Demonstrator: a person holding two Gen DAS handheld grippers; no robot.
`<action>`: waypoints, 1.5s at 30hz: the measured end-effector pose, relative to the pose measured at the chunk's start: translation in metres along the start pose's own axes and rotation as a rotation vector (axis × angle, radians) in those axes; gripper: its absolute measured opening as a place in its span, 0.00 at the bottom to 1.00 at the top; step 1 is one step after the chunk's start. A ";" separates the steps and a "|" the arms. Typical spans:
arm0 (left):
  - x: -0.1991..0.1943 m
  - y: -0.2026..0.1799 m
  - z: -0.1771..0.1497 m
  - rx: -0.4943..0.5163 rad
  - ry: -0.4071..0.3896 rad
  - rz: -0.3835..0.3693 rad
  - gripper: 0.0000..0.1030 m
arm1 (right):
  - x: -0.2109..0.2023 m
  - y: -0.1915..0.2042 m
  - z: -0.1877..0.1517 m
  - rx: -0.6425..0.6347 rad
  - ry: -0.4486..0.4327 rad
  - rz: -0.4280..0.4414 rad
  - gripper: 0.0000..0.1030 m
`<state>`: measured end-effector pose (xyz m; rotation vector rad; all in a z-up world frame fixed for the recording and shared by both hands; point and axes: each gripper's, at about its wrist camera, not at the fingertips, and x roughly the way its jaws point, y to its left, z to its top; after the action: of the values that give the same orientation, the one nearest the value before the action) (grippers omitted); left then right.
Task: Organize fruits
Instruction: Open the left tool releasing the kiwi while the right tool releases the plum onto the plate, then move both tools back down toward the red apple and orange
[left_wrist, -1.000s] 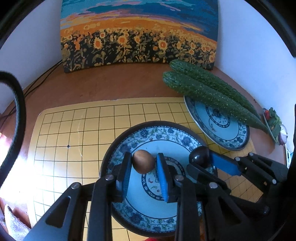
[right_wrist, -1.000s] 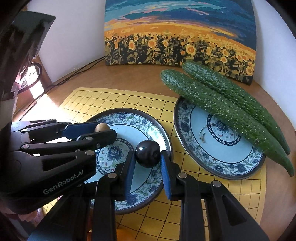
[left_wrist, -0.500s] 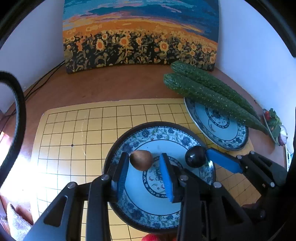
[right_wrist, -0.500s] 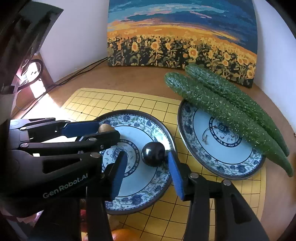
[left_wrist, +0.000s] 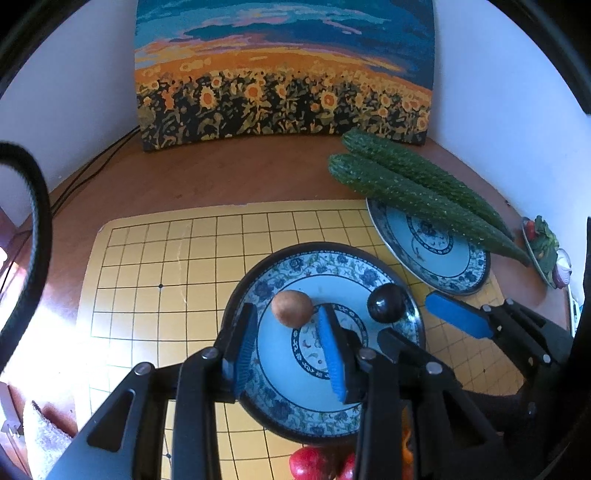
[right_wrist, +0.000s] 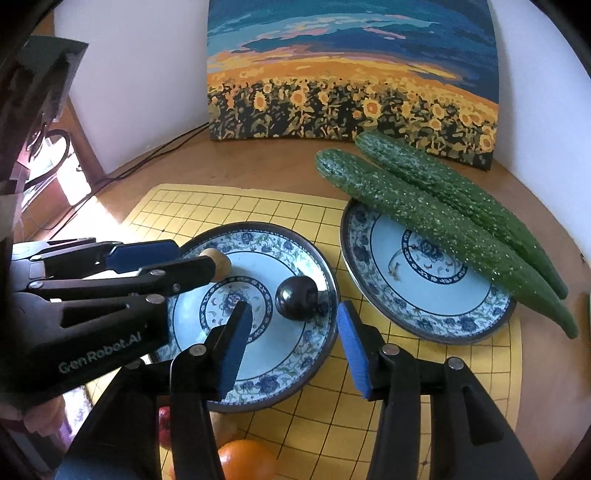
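A small brown fruit (left_wrist: 292, 308) and a dark round fruit (left_wrist: 385, 302) lie on the near blue-patterned plate (left_wrist: 295, 258). My left gripper (left_wrist: 286, 343) is open, its blue pads either side of and just behind the brown fruit. My right gripper (right_wrist: 291, 332) is open, just behind the dark fruit (right_wrist: 296, 297); the same plate (right_wrist: 258, 236) is below it. The brown fruit (right_wrist: 221, 261) is partly hidden behind the left gripper in the right wrist view.
A second plate (right_wrist: 424, 321) at right carries two long cucumbers (right_wrist: 436, 221). A yellow grid mat (left_wrist: 166, 266) lies under both plates. Red fruits (left_wrist: 314, 463) and an orange (right_wrist: 245, 459) sit at the near edge. A sunflower painting (left_wrist: 284, 74) leans on the back wall.
Both grippers opened and released their fruits onto the near plate, then drew back slightly. The brown and dark fruits now rest free on the plate.
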<state>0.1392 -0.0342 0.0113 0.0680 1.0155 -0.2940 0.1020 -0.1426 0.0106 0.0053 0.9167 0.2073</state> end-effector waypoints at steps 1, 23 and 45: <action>-0.002 0.000 -0.001 0.001 -0.003 -0.001 0.35 | -0.001 0.000 -0.001 0.001 -0.002 -0.002 0.48; -0.040 0.001 -0.031 0.007 -0.014 -0.008 0.35 | -0.039 -0.003 -0.022 0.021 -0.022 -0.007 0.48; -0.060 -0.006 -0.064 0.023 -0.008 -0.030 0.37 | -0.063 0.002 -0.047 0.020 -0.030 -0.009 0.48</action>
<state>0.0557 -0.0153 0.0285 0.0728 1.0057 -0.3332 0.0279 -0.1554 0.0316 0.0224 0.8885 0.1894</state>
